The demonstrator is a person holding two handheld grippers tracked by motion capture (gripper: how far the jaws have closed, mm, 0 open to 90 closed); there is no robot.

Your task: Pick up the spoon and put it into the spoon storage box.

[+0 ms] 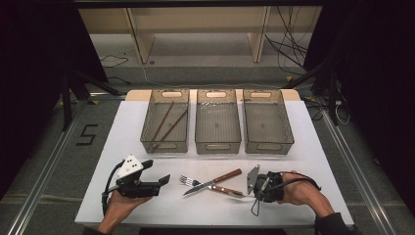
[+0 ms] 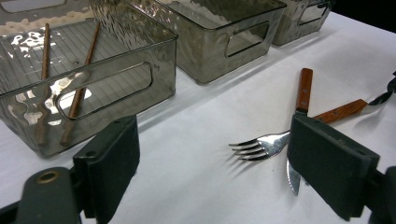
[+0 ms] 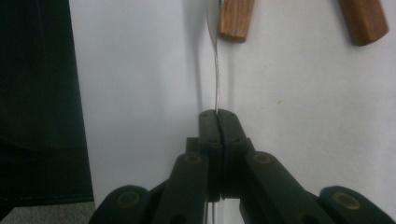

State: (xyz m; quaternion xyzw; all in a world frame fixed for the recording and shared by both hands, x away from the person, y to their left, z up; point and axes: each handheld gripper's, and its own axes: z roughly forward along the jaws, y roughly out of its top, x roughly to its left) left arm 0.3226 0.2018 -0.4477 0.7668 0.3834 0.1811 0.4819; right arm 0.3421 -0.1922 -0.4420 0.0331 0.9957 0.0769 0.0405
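A fork (image 1: 195, 183) and a knife (image 1: 211, 183), both with wooden handles, lie crossed on the white table (image 1: 147, 132) between my two grippers. My right gripper (image 1: 246, 192) lies at the right end of the fork's handle. Its jaws are pressed together on a thin strip of metal (image 3: 216, 74), seen edge-on, which runs up beside a wooden handle end (image 3: 236, 18). A second handle end (image 3: 364, 23) lies to its right. My left gripper (image 2: 210, 172) stands open and empty, aimed at the fork's tines (image 2: 252, 147) and the knife blade (image 2: 293, 179).
Three clear grey bins stand in a row at the back. The left bin (image 1: 165, 144) holds two brown chopsticks (image 1: 169, 122); the middle bin (image 1: 218, 143) and the right bin (image 1: 268, 144) hold nothing. Cables trail from both grippers near the table's front edge.
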